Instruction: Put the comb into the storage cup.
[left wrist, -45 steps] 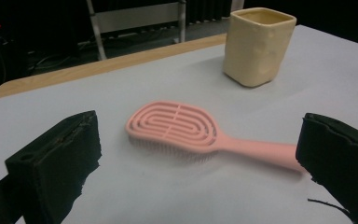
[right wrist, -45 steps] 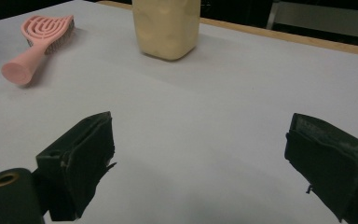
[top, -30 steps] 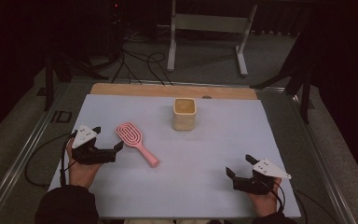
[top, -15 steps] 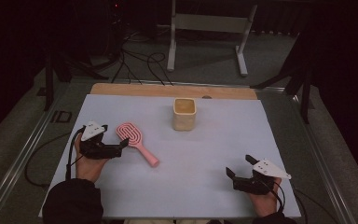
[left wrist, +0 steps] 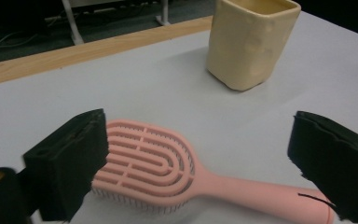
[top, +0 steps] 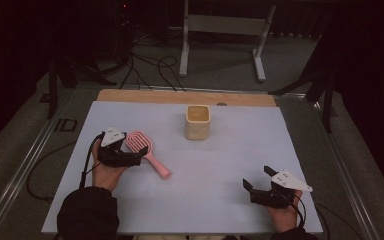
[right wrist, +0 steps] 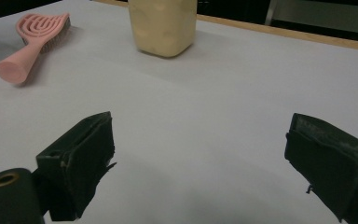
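A pink brush point(top: 147, 152) lies flat on the pale surface point(top: 220, 160), left of centre, its handle pointing toward the near right. The left tongs point(left wrist: 200, 163) are spread wide, one jaw beside the brush head, the other near the handle end, not pinching it. A cream cup point(top: 198, 121) stands upright farther back, well apart from the brush. The right tongs point(top: 258, 181) rest spread at the near right, holding nothing.
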### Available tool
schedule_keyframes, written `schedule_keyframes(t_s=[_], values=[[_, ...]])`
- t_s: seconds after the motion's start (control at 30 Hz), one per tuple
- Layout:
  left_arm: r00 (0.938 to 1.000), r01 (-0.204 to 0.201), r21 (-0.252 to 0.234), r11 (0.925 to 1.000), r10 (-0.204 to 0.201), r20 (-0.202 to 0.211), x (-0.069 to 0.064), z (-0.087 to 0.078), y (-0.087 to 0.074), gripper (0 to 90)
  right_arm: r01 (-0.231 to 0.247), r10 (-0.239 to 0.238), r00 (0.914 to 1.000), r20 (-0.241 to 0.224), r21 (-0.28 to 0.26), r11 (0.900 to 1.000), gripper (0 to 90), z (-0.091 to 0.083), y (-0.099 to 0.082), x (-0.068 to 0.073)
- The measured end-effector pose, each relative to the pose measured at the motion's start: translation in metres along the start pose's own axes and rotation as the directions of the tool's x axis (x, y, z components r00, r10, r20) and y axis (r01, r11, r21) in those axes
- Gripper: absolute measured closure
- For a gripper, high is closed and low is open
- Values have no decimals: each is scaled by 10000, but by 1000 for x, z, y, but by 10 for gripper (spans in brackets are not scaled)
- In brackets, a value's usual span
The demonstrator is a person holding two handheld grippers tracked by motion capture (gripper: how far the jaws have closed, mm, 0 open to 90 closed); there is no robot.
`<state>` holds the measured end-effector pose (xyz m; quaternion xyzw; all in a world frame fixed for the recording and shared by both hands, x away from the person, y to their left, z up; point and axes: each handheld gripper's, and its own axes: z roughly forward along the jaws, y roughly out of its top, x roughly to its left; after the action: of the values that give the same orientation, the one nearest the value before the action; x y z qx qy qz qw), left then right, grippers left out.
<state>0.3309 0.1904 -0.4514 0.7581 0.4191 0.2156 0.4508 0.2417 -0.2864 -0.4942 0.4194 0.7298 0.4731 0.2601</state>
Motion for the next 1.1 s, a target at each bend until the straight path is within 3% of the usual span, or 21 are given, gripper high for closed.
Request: schedule_keyframes(t_s=[0.2,0.5,0.73,0.77,0.8,0.87,1.1], values=[[10000,-37,251,9997,35,91,-4,12,2,78,-36,36,10000,5,-19,10000,80,0,0,0],[9992,-391,724,9966,398,-89,-17,29,5,189,-36,36,10000,14,-4,10000,80,0,0,-1],[9992,-390,919,9950,392,-13,-21,37,6,378,-36,36,10000,18,-6,10000,80,-1,0,-1],[9984,-519,1123,9923,491,274,-23,42,6,378,-36,36,10000,18,-6,10000,80,-1,0,-1],[9981,-519,1183,9916,477,383,-24,43,6,505,-47,47,10000,12,-28,10000,80,-1,0,-1],[9970,-532,1341,9895,450,636,-24,46,5,574,-51,51,10000,6,-20,10000,80,-1,0,-1],[9955,-510,1763,9830,359,879,-28,56,3,807,-53,53,10000,7,-25,10000,80,-1,0,-1]])
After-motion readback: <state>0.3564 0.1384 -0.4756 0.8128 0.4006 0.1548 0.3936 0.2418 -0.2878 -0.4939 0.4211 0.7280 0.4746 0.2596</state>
